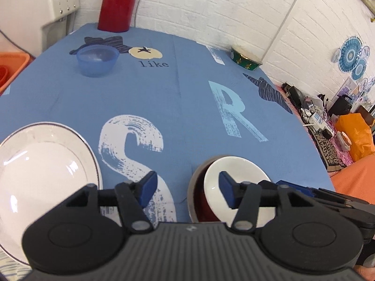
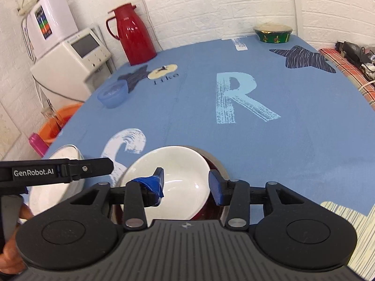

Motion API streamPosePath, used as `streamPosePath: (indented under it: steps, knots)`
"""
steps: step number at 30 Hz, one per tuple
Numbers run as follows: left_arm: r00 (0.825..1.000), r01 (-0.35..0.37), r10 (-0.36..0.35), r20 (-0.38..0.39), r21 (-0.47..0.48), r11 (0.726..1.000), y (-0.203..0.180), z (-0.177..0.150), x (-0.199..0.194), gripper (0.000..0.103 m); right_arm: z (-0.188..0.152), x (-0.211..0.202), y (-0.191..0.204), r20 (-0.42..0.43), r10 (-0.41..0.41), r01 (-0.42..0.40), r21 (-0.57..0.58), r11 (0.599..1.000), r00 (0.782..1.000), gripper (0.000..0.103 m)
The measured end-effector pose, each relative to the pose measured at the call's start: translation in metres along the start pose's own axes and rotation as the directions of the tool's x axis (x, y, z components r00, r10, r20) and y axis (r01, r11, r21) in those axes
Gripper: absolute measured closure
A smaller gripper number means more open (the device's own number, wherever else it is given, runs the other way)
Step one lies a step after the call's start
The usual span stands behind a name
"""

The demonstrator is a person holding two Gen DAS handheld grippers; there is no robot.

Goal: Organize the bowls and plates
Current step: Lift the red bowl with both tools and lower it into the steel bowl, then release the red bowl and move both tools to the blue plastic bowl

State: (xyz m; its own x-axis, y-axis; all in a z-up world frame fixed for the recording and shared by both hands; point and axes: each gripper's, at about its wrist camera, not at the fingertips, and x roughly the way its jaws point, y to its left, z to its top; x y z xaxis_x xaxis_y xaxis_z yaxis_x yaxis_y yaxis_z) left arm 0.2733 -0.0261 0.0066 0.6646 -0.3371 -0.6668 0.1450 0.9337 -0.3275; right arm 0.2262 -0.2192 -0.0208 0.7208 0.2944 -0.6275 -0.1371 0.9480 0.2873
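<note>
Left gripper (image 1: 186,188) was wide open, nothing between its blue pads; it hovered over the blue printed tablecloth (image 1: 178,107). To its left, close by, lay a large white plate (image 1: 44,175) with a thin dark rim line, flat on the cloth. To its right and slightly ahead, a small white dish (image 1: 236,175) sat tilted inside a bowl (image 1: 195,187) with a grey outside and dark red inside. The left gripper's right finger overlapped the white dish in view; contact could not be judged.

Right gripper (image 2: 186,182) was also open, jaws apart over the white dish (image 2: 173,175), holding nothing. Its left finger (image 2: 152,186) was wrapped in blue tape. The dish leaned against the far-right wall of the red-lined bowl (image 2: 215,164), directly ahead of and under the fingertips. Whether either pad touched the dish could not be told.

The left gripper's body appeared at the left of the right wrist view, with the white plate (image 2: 54,189) beneath it.

Far ahead of both grippers: a translucent blue bowl (image 1: 97,61) to the left, a green patterned bowl (image 1: 246,58) to the right near the wall, a red jug (image 1: 117,2) at the back edge.
</note>
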Motion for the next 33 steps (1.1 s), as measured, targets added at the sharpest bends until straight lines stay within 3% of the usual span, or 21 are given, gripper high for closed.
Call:
streamPosePath:
  steps: [5,9,13,19,23,27,33]
  knots:
    - [0.998,-0.024,0.022,0.057,0.038,0.999,-0.002,0.0,-0.017,0.04,0.002,-0.019,0.01,0.057,-0.007,0.006,0.021,1.0,0.998,0.076]
    - [0.995,-0.041,0.036,0.097,0.044,0.998,0.0,0.0,-0.027,0.039,0.0,-0.033,0.031,0.123,-0.098,0.098,0.011,0.995,0.988,0.075]
    - [0.991,-0.059,0.053,0.119,0.047,0.997,0.006,0.002,-0.033,0.038,-0.007,-0.04,0.051,0.184,-0.012,0.027,-0.082,0.996,0.983,0.074]
    - [0.986,-0.101,0.092,0.141,0.052,0.994,0.018,0.006,-0.038,0.037,-0.004,-0.014,0.073,0.031,0.01,-0.006,-0.15,0.989,0.999,0.073]
    - [0.982,-0.116,0.107,0.155,0.051,0.992,0.032,0.01,-0.042,0.037,0.001,-0.003,0.08,0.002,-0.002,0.002,-0.124,0.992,1.0,0.072]
    - [0.981,-0.12,0.114,0.155,0.032,0.992,0.052,0.022,-0.047,0.037,0.013,0.014,0.091,-0.043,-0.072,0.067,-0.116,0.991,0.996,0.071]
    - [0.971,-0.168,0.163,0.173,0.015,0.986,0.099,0.051,-0.056,0.036,0.032,0.045,0.106,-0.083,-0.035,0.024,-0.132,0.991,0.996,0.069]
